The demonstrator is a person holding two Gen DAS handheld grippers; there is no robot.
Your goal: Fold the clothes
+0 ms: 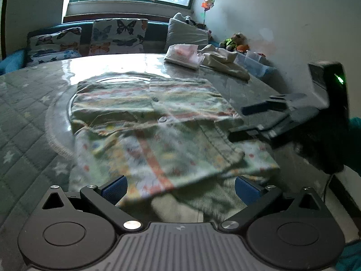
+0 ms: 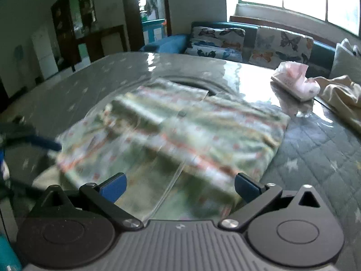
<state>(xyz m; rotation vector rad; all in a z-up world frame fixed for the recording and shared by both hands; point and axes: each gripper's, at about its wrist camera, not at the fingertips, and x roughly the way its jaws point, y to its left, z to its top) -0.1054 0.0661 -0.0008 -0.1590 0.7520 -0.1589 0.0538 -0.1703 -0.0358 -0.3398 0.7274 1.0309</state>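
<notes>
Both jaws stand wide: the left gripper [image 1: 180, 188] and right gripper [image 2: 180, 186] hold nothing. Just ahead of each, the patterned shirt [image 1: 155, 122] lies folded on the glass-topped table [image 1: 33, 113], button placket running away from the left camera. Only the left view shows the right gripper [image 1: 243, 122] beside the shirt's edge; the right view alone shows a doorway [image 2: 151, 11].

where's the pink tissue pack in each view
Left wrist: the pink tissue pack lies upper center-right, at the table's far side, beyond the patterned shirt.
Right wrist: the pack lies upper right on the glossy table.
Shared landmark: the cream cloth right beside it.
</notes>
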